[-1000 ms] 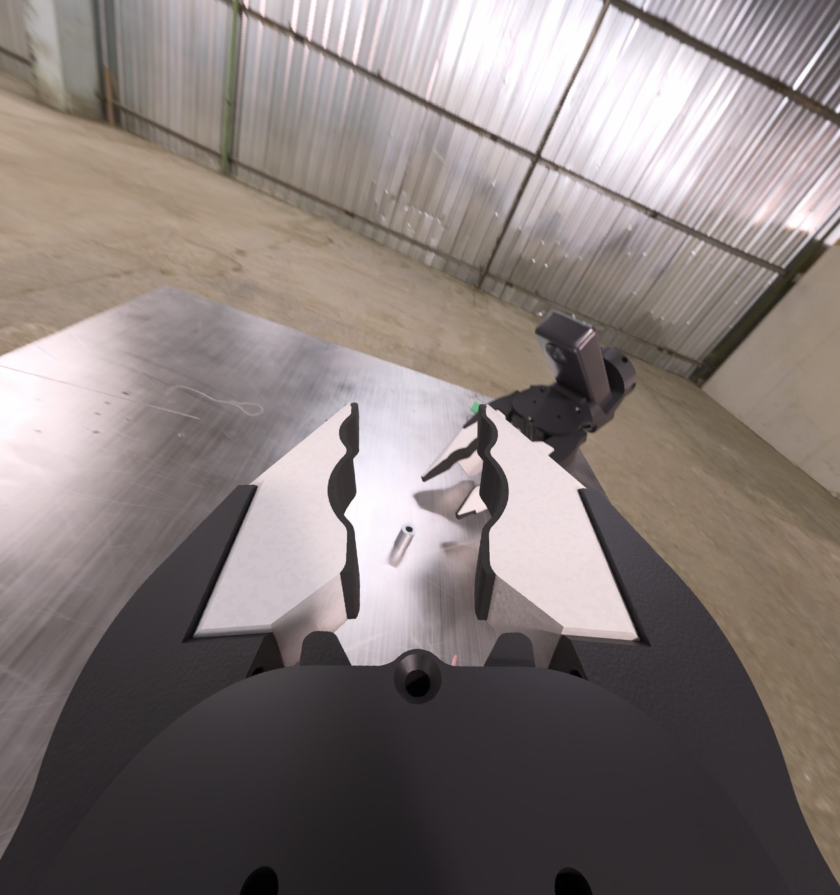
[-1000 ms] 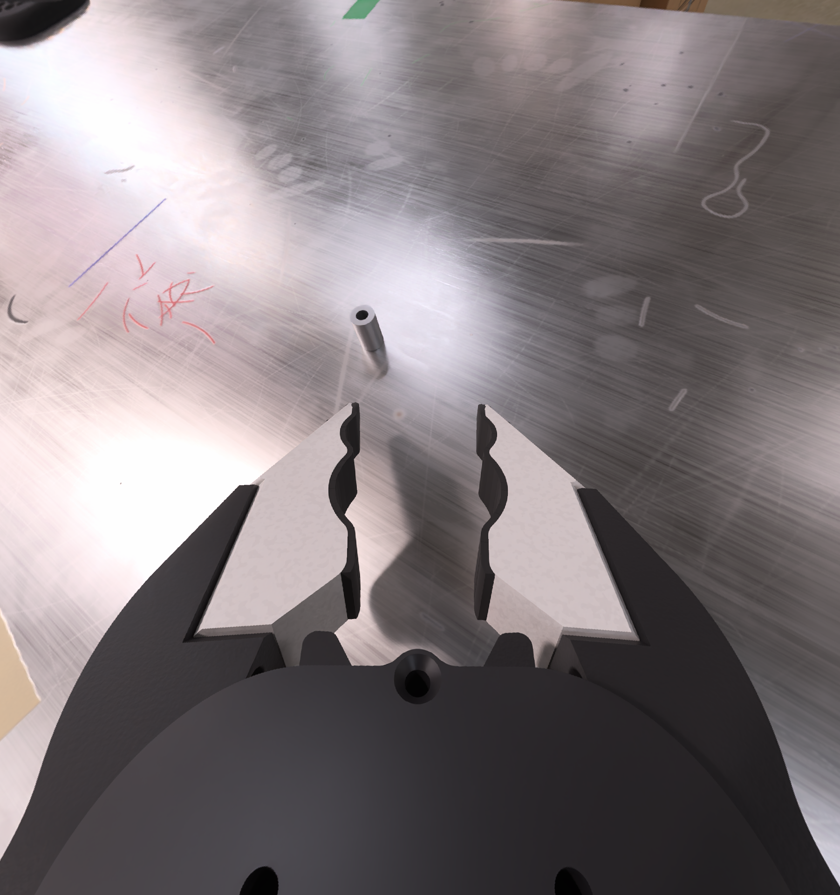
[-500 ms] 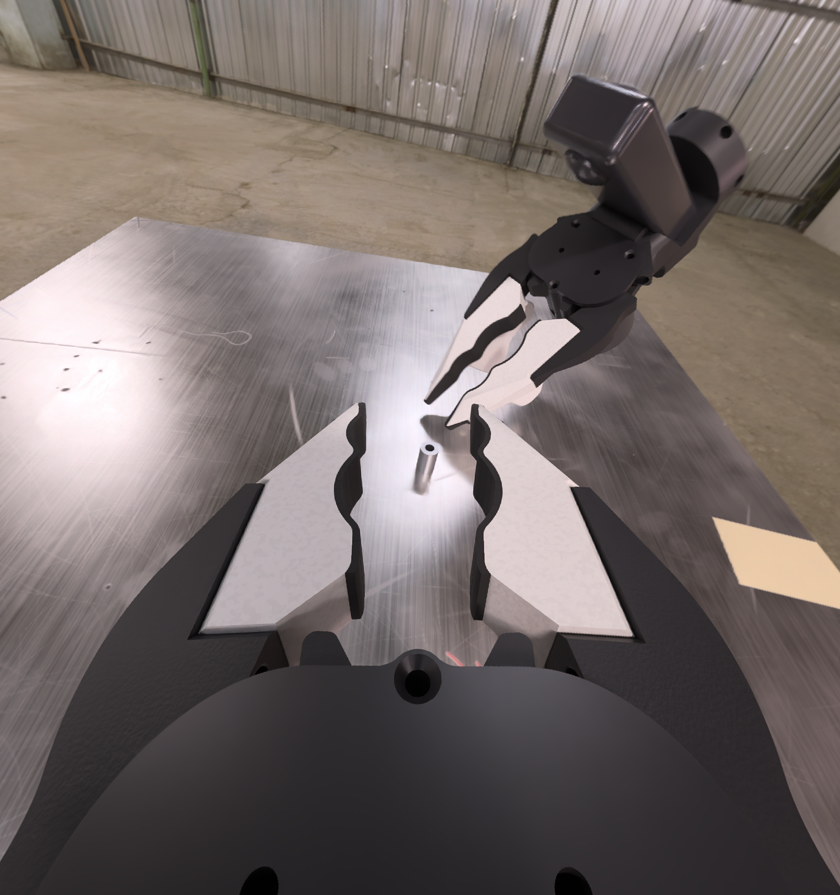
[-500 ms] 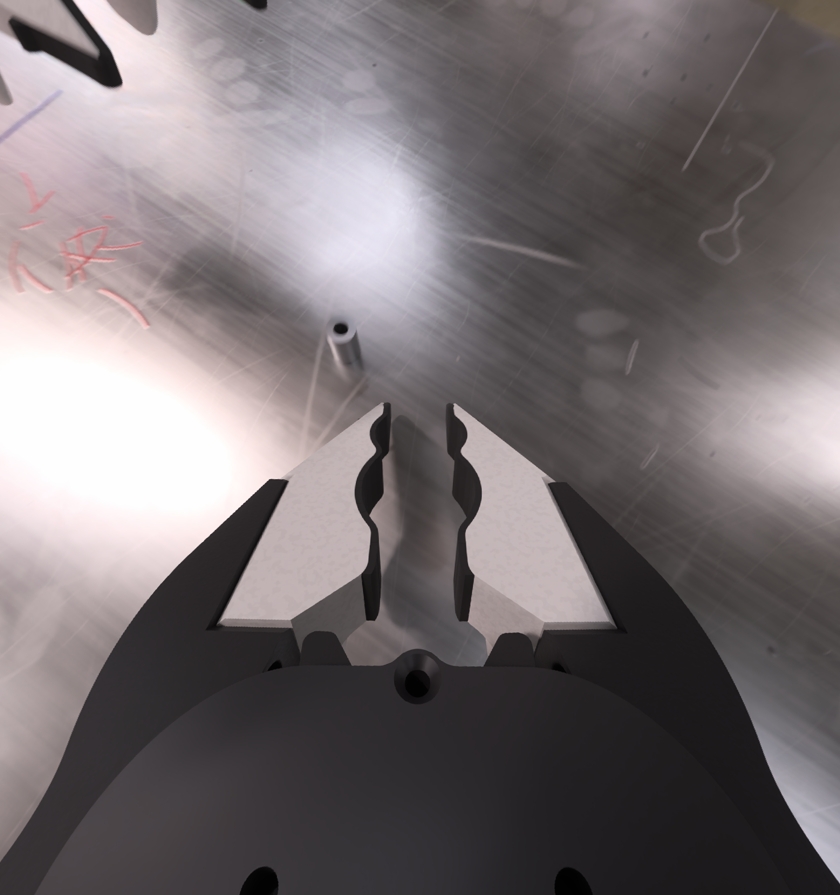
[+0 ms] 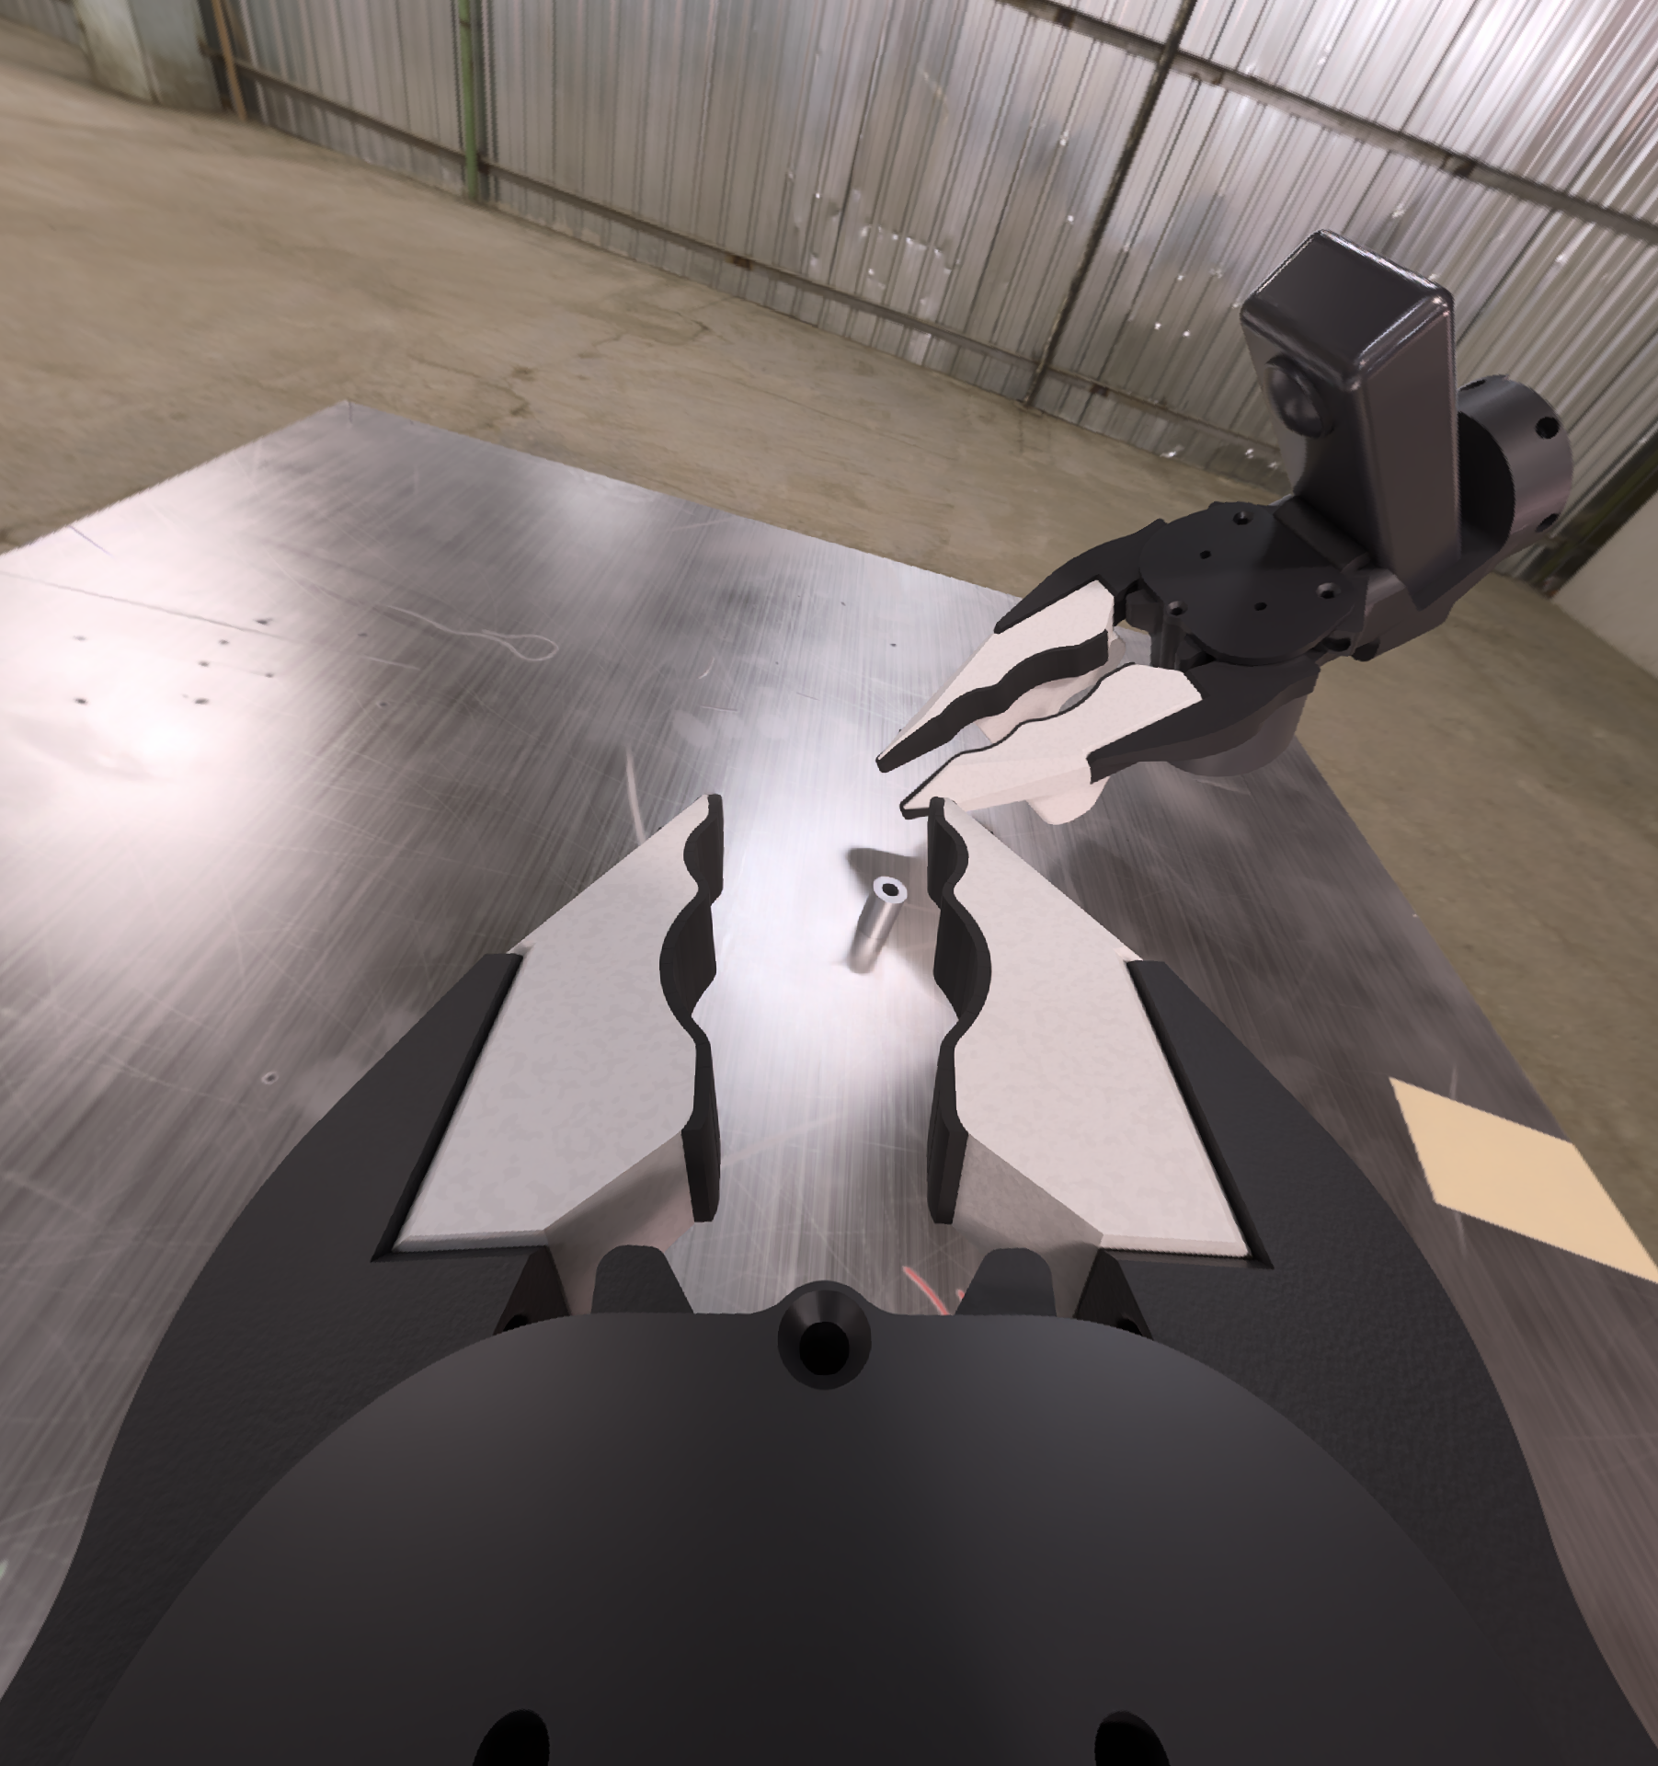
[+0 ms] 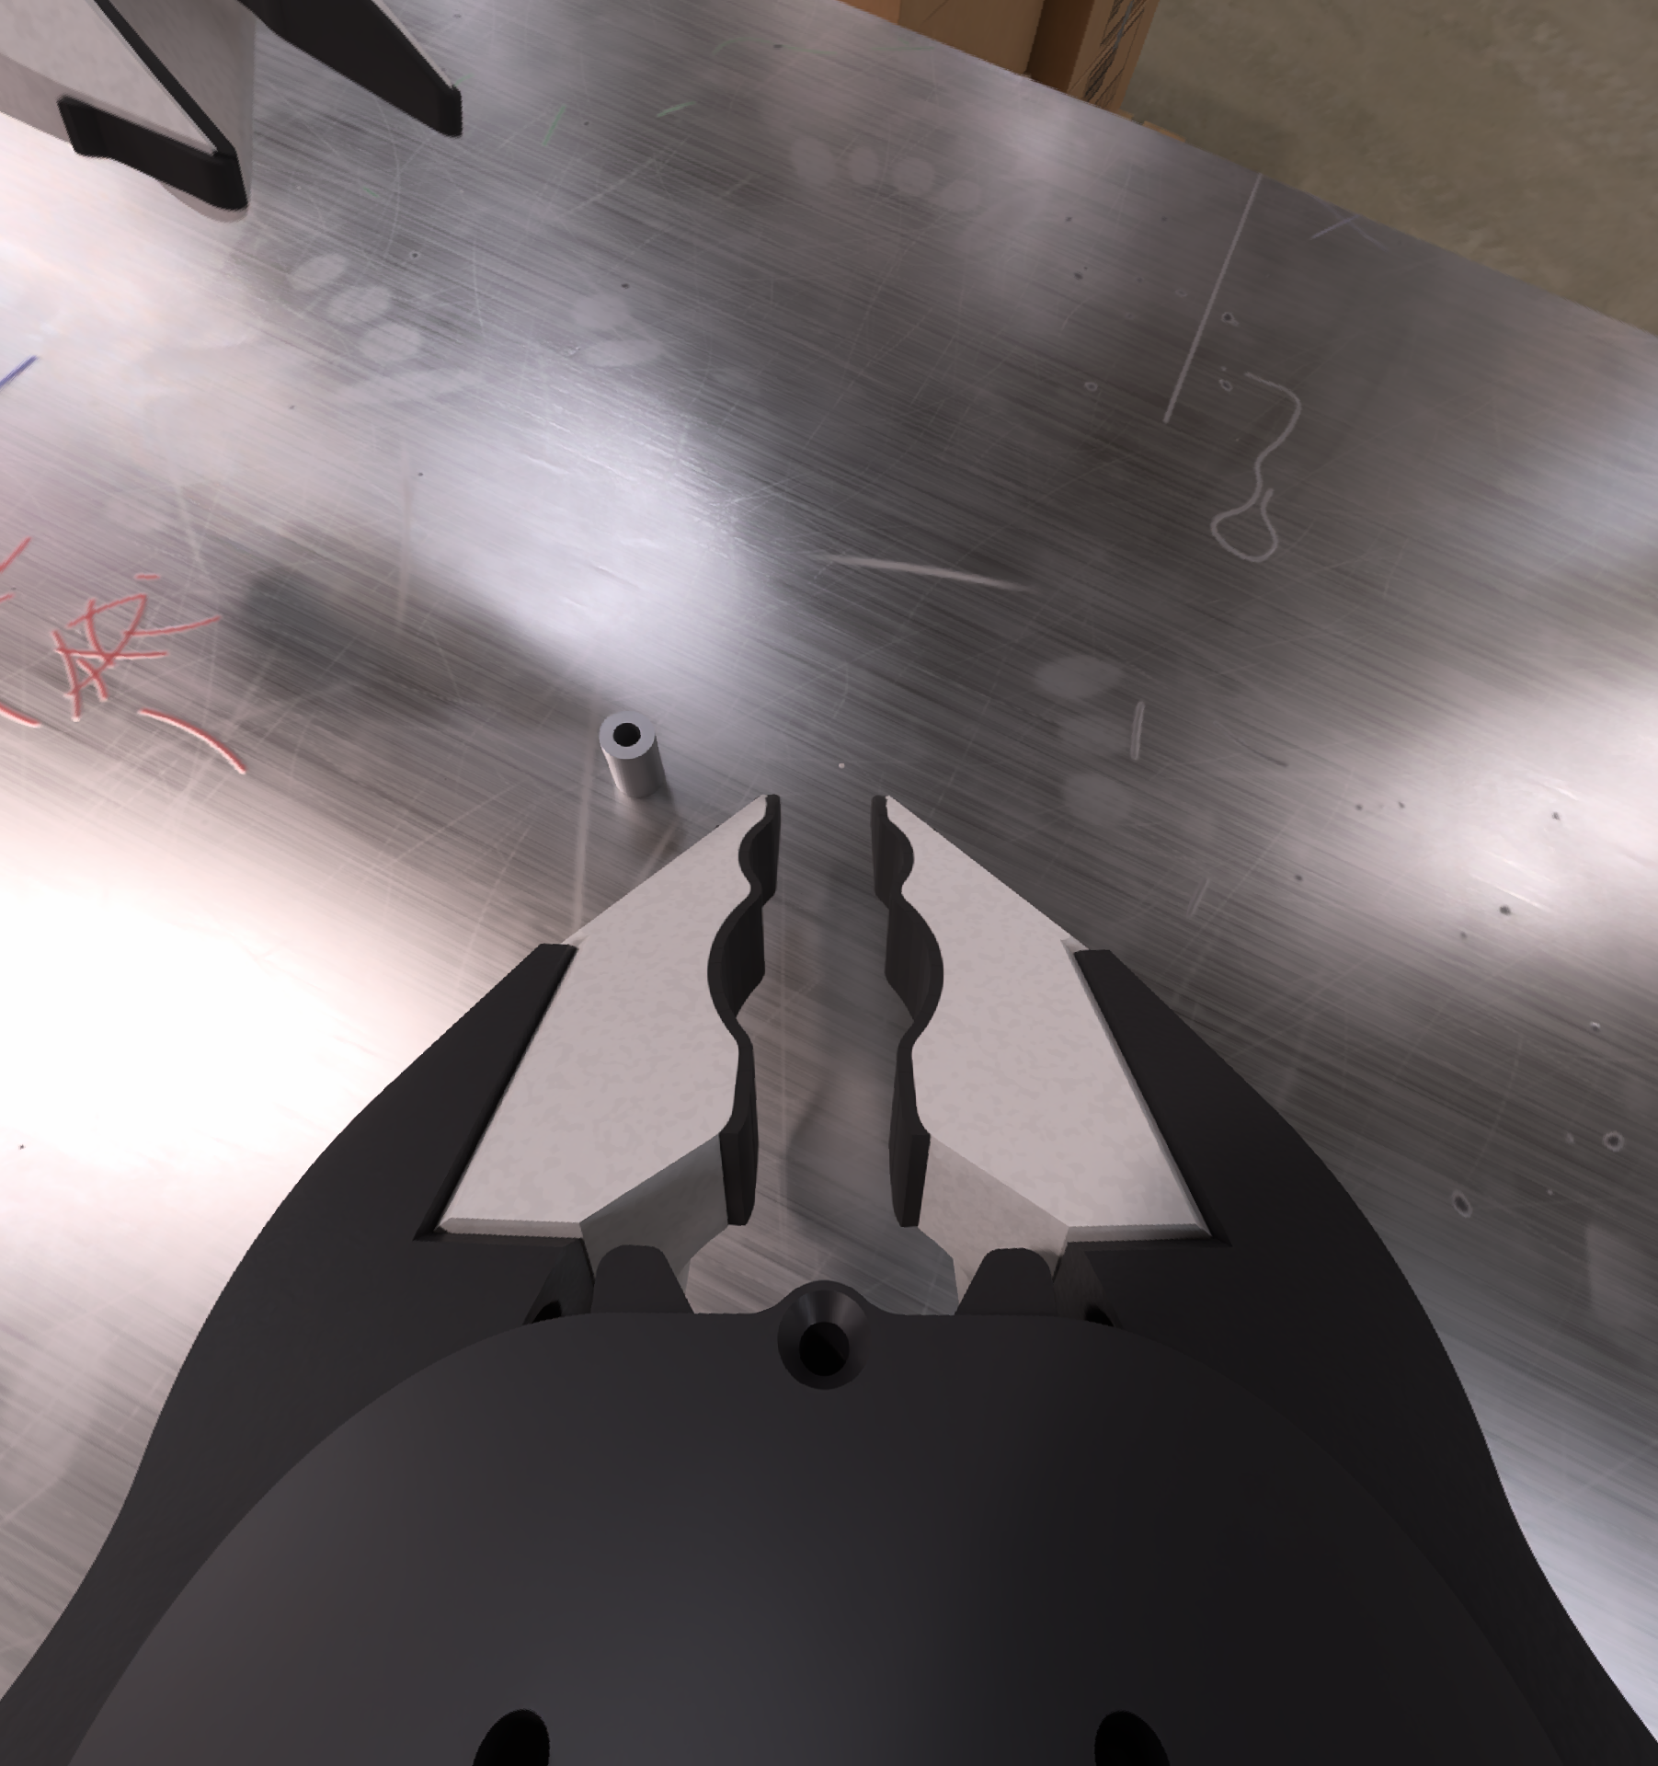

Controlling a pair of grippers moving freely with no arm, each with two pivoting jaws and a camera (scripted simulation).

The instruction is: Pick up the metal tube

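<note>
The metal tube (image 5: 877, 922) is a short grey cylinder standing upright on the brushed steel table (image 5: 328, 764). My left gripper (image 5: 825, 817) is open and empty, and the tube appears between its fingers, closer to the right one, without touching. My right gripper (image 6: 827, 803) is narrowly open and empty. The tube (image 6: 632, 755) stands just beyond and left of its left fingertip. The right gripper also shows in the left wrist view (image 5: 901, 788), tilted down toward the tube from the far right. The left gripper's fingers (image 6: 185, 115) show at the top left of the right wrist view.
A beige sheet (image 5: 1522, 1195) lies on the table near its right edge. Red scribbles (image 6: 89, 659) mark the table (image 6: 1188, 860) left of the tube. A cardboard box (image 6: 1092, 48) stands beyond the table edge. A corrugated metal wall (image 5: 901, 191) and concrete floor surround the table.
The right gripper's jaws have narrowed and it has come closer to the tube, which stays left of its tips. The left gripper has shifted, and the tube now sits nearer its right finger.
</note>
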